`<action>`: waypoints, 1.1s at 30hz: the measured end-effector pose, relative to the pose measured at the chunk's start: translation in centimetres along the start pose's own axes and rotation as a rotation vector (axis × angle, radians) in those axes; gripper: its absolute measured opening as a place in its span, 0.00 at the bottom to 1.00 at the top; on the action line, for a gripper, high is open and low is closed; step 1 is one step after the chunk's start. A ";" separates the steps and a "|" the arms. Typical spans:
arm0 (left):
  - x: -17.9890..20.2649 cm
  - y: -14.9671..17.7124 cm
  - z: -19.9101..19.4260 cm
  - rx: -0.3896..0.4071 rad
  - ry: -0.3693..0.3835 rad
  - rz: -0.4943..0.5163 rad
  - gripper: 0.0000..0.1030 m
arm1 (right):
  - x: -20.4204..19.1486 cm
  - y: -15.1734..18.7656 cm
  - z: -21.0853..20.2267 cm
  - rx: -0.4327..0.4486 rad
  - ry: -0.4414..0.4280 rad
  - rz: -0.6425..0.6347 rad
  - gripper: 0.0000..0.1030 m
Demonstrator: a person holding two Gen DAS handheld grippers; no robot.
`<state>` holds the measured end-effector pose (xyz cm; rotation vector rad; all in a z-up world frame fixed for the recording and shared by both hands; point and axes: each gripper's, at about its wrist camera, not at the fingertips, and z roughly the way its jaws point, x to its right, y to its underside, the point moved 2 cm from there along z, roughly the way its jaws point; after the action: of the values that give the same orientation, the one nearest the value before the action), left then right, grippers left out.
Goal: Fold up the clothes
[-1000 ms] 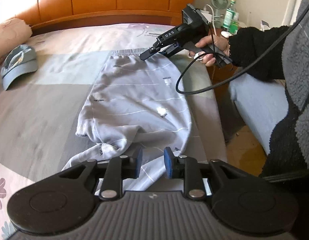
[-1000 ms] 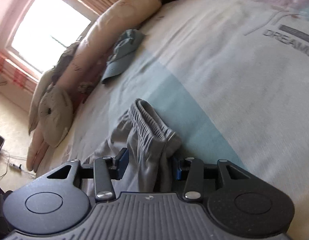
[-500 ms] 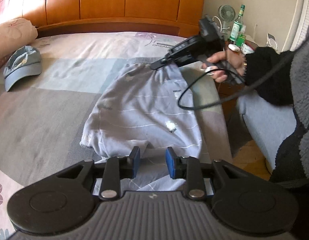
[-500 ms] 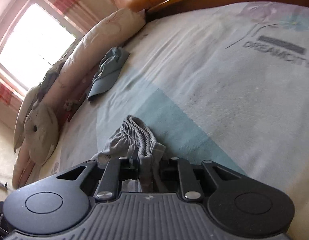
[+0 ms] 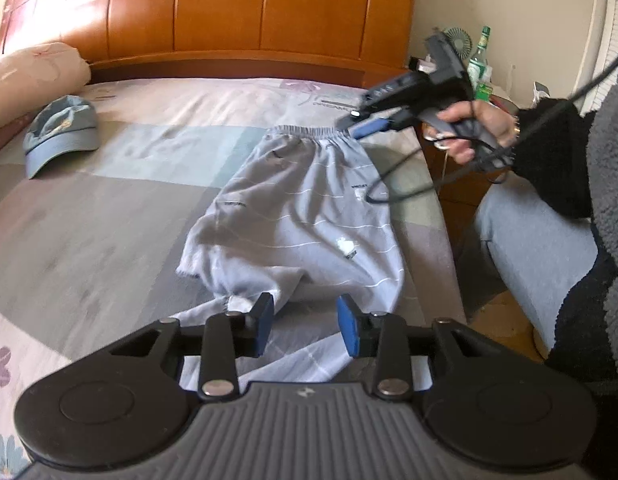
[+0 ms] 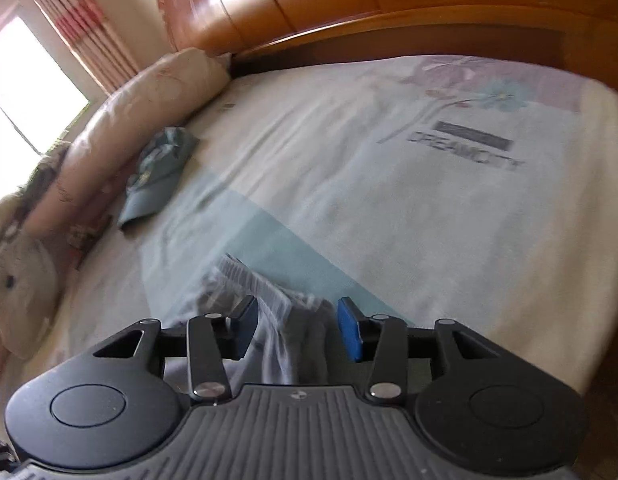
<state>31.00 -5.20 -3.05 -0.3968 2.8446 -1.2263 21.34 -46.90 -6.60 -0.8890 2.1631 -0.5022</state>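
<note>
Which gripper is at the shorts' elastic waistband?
The right gripper, jaws opening at the gathered waistband by the headboard. The left gripper, also opening, is at the opposite leg-hem end of the shorts.

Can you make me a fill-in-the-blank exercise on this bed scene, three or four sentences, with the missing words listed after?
1. The grey striped shorts lie on the ____.
2. The blue cap lies beside a long ____ at the bed's edge.
3. The right gripper is at the shorts' elastic ____.
4. On the nightstand beside the small fan stands a green ____.

Missing words: bed; pillow; waistband; bottle
</note>
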 end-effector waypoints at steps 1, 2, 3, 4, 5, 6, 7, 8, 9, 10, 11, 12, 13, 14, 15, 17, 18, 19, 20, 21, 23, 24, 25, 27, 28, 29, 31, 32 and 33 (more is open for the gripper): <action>0.0 0.2 -0.3 0.007 -0.003 -0.002 0.34 | -0.4 0.3 -0.5 0.011 0.004 -0.009 0.48; -0.1 0.3 -0.6 0.015 -0.005 -0.002 0.34 | -1.0 0.5 -0.9 0.028 0.002 -0.028 0.48; -0.1 0.5 -0.8 0.018 -0.008 -0.002 0.35 | -1.8 0.6 -1.4 0.045 -0.007 -0.059 0.48; -0.1 0.6 -1.0 0.022 -0.014 0.000 0.35 | -2.7 0.4 -1.6 0.051 -0.021 -0.092 0.48; -0.1 0.8 -1.2 0.026 -0.022 0.002 0.35 | -3.9 0.1 -1.3 0.044 -0.038 -0.132 0.47; -0.2 0.9 -1.4 0.030 -0.030 -0.002 0.35 | -5.3 -0.3 -0.8 0.032 -0.048 -0.181 0.47; -0.2 1.1 -1.7 0.034 -0.039 -0.008 0.35 | -6.6 -0.6 -0.2 0.020 -0.059 -0.229 0.47; -0.2 1.2 -1.9 0.038 -0.047 -0.013 0.35 | -8.1 -1.1 0.6 0.010 -0.059 -0.288 0.47; -0.1 1.4 -2.3 0.042 -0.055 -0.019 0.35 | -9.6 -1.6 1.7 0.007 -0.035 -0.368 0.47; 0.0 1.7 -2.6 0.043 -0.064 -0.021 0.35 | -10.4 -2.1 2.7 -0.001 -0.022 -0.419 0.47; 0.1 1.9 -3.0 0.045 -0.072 -0.021 0.35 | -11.0 -2.8 3.8 -0.012 -0.011 -0.462 0.47; 0.2 2.1 -3.3 0.045 -0.080 -0.023 0.35 | -11.0 -3.5 5.0 -0.037 -0.008 -0.480 0.47; 0.3 2.4 -3.6 0.043 -0.085 -0.026 0.35 | -11.0 -4.2 6.2 -0.061 -0.002 -0.498 0.47; 0.4 2.6 -3.8 0.043 -0.090 -0.033 0.35 | -10.8 -4.5 7.2 -0.086 0.005 -0.517 0.47; 0.4 2.9 -4.1 0.043 -0.095 -0.040 0.35 | -10.4 -4.6 7.9 -0.112 0.005 -0.534 0.47; 0.3 3.3 -4.3 0.038 -0.105 -0.063 0.35 | -9.7 -4.6 9.4 -0.168 0.003 -0.570 0.47; 0.3 3.4 -4.3 0.034 -0.112 -0.071 0.35 | -9.4 -4.1 9.9 -0.205 -0.004 -0.597 0.47; 0.3 3.5 -4.3 0.033 -0.116 -0.076 0.35 | -9.3 -3.6 10.2 -0.221 -0.007 -0.620 0.47; 0.3 3.5 -4.3 0.032 -0.116 -0.079 0.35 | -9.2 -3.1 10.3 -0.233 -0.013 -0.640 0.48; 0.3 3.4 -4.3 0.033 -0.115 -0.080 0.35 | -9.0 -2.7 10.3 -0.232 -0.027 -0.654 0.49; 0.2 3.3 -4.0 0.029 -0.112 -0.084 0.36 | -8.9 -2.0 10.2 -0.222 -0.040 -0.684 0.49; 0.1 3.1 -3.8 0.027 -0.111 -0.082 0.36 | -8.9 -1.8 10.2 -0.217 -0.043 -0.698 0.50; 0.1 3.0 -3.6 0.026 -0.110 -0.079 0.36 | -9.1 -1.8 10.2 -0.218 -0.049 -0.709 0.47; 0.1 2.6 -3.3 0.027 -0.105 -0.070 0.36 | -9.5 -1.7 10.2 -0.217 -0.057 -0.730 0.27; 0.2 2.4 -3.3 0.031 -0.103 -0.065 0.36 | -9.8 -1.8 10.2 -0.205 -0.046 -0.738 0.26; 0.2 2.2 -3.2 0.034 -0.100 -0.060 0.36 | -10.0 -2.0 10.2 -0.188 -0.039 -0.740 0.25; 0.2 2.1 -3.1 0.037 -0.096 -0.056 0.36 | -10.3 -2.8 10.3 -0.133 -0.042 -0.711 0.25; 0.2 2.0 -3.1 0.037 -0.095 -0.054 0.36 | -10.3 -2.9 10.7 -0.133 -0.036 -0.699 0.27; 0.2 2.1 -3.0 0.037 -0.094 -0.052 0.36 | -10.4 -3.0 11.1 -0.138 -0.024 -0.691 0.30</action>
<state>30.02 -1.71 -2.40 -0.5160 2.7457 -1.2319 36.15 -42.21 -7.15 -1.7196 1.8423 -0.6659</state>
